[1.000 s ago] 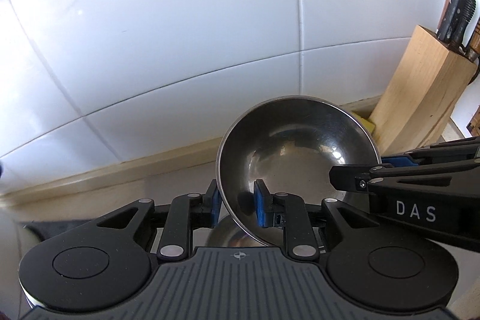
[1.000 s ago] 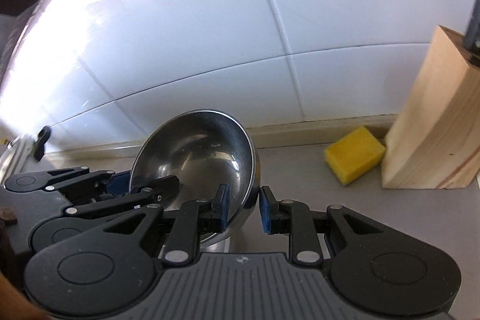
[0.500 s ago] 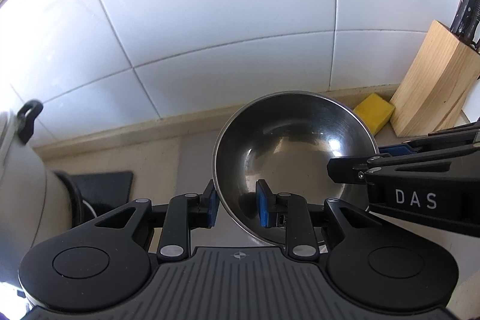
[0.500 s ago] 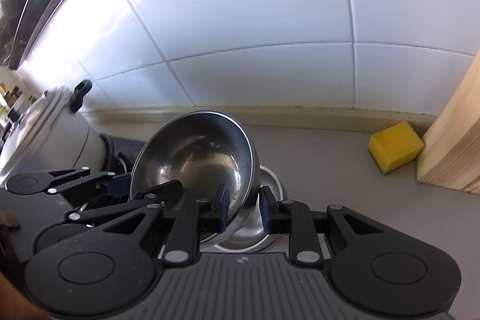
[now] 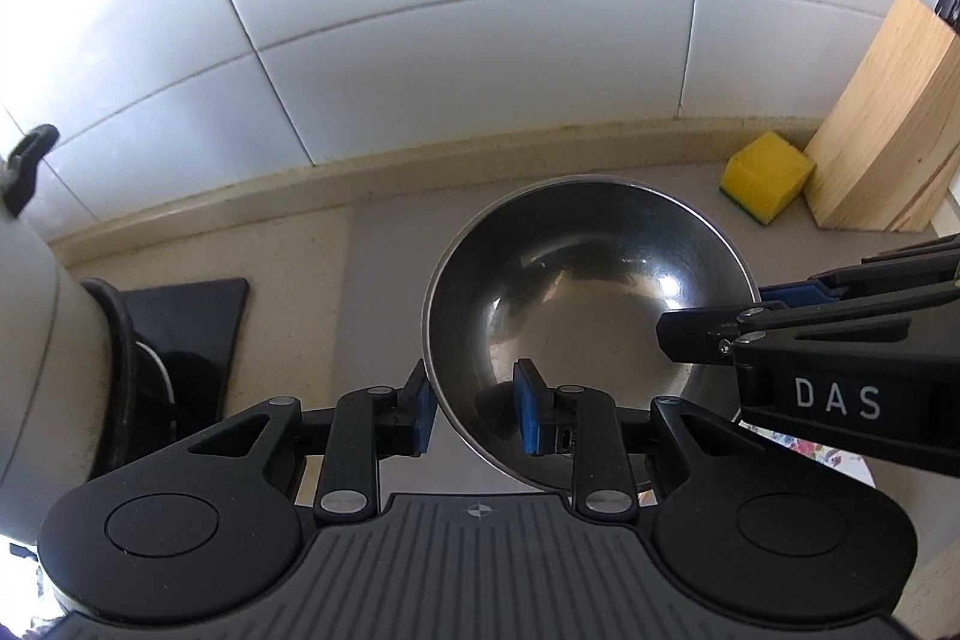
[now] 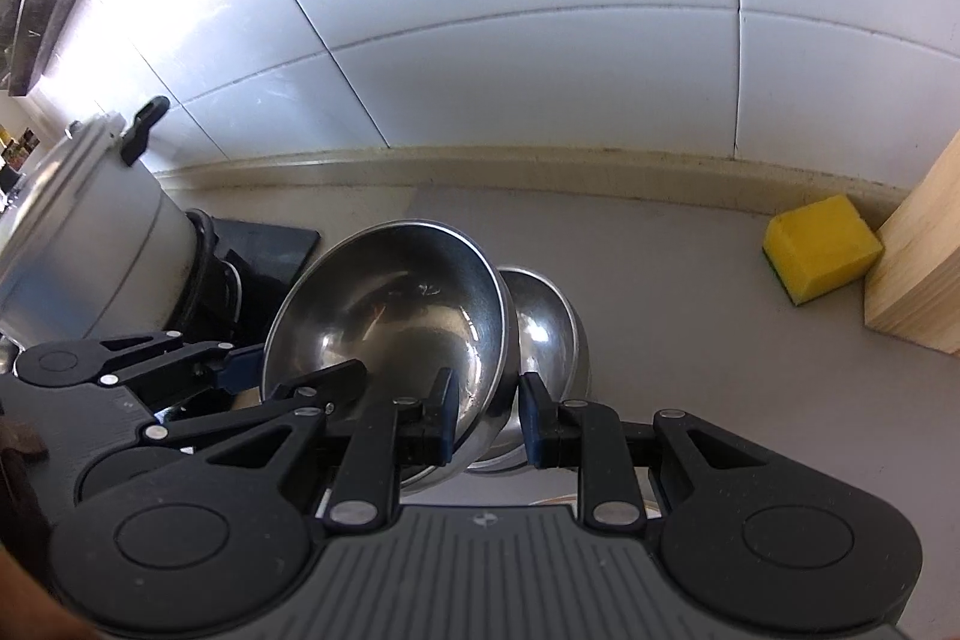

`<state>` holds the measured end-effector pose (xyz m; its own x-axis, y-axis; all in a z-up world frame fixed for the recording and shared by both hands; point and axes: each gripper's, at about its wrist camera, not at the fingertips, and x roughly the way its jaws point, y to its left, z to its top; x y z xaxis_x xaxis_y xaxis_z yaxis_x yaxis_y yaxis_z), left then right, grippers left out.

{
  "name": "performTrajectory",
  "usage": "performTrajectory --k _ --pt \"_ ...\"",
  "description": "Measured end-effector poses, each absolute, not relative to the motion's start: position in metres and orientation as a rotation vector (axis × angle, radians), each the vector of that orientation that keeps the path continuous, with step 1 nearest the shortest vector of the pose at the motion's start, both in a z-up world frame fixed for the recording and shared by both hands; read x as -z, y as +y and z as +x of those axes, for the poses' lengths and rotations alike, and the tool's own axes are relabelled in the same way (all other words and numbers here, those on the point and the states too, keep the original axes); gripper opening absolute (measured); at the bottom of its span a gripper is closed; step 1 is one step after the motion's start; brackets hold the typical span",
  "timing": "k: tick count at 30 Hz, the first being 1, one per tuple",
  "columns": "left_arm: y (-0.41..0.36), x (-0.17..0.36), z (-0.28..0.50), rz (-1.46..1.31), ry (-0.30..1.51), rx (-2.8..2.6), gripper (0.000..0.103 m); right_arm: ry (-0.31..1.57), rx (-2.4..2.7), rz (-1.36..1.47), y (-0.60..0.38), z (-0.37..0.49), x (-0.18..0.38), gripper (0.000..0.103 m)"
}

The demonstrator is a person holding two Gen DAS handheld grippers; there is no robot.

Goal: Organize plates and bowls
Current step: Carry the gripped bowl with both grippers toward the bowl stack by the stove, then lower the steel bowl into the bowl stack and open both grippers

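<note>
Left to right on the grey counter [image 6: 678,280]: one white pot with a black lid knob [image 6: 90,244] at the far left, one black mat [image 5: 180,316] beside it, then the bowls, then one yellow sponge [image 6: 819,247] touching one wooden knife block [image 5: 882,142] at the far right. White tiled wall [image 5: 480,10] behind all of it. Bowl count: two steel bowls. Upper steel bowl [image 6: 390,334] is tilted, open side toward the cameras, held off the counter by both grippers. Lower steel bowl [image 6: 549,322] sits just behind and right of it in the right wrist view, partly hidden; can't tell whether the two touch. Left gripper [image 5: 474,409]: one blue pad outside the rim, one inside, both pads closed against the near-left wall of the upper steel bowl, so it is clamped on that bowl. Right gripper [image 6: 486,415]: left pad against the inner wall at the bowl's right rim, but the right pad stands visibly clear of the outer wall with a gap, so it straddles the rim with its pads apart. In the left wrist view the right gripper enters from the right edge, marked DAS, its tip over the bowl's right rim. One patterned plate edge [image 5: 822,460] shows below it, mostly hidden. Gripper count: two.
</note>
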<state>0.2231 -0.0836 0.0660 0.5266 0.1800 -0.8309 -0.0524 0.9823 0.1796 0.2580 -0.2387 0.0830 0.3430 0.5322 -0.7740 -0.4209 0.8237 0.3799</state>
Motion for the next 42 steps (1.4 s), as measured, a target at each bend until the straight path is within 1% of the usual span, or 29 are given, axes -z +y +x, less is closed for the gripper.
performTrajectory --k 7,21,27,30,36,40,42 --pt "-0.077 -0.053 0.229 0.114 1.035 -0.14 0.027 1.082 -0.61 0.106 -0.229 0.265 -0.067 0.0" --pt "-0.069 -0.023 0.247 0.092 1.093 -0.092 0.027 1.032 -0.555 -0.027 -0.21 0.271 -0.06 0.0" --pt "-0.066 -0.023 0.25 0.095 1.09 -0.086 0.027 1.002 -0.553 -0.048 -0.211 0.275 -0.063 0.0" --pt "-0.064 -0.026 0.25 0.086 1.085 -0.091 0.028 0.994 -0.532 -0.073 -0.213 0.277 -0.059 0.0" --pt "-0.06 -0.028 0.252 0.062 1.084 -0.1 0.029 1.075 -0.546 0.011 -0.221 0.284 -0.039 0.0" --pt "-0.057 -0.031 0.253 0.045 1.076 -0.104 0.029 1.069 -0.549 0.052 -0.227 0.286 -0.044 0.002" --pt "-0.055 -0.032 0.255 0.046 1.074 -0.105 0.029 1.064 -0.551 0.06 -0.229 0.286 -0.048 0.004"
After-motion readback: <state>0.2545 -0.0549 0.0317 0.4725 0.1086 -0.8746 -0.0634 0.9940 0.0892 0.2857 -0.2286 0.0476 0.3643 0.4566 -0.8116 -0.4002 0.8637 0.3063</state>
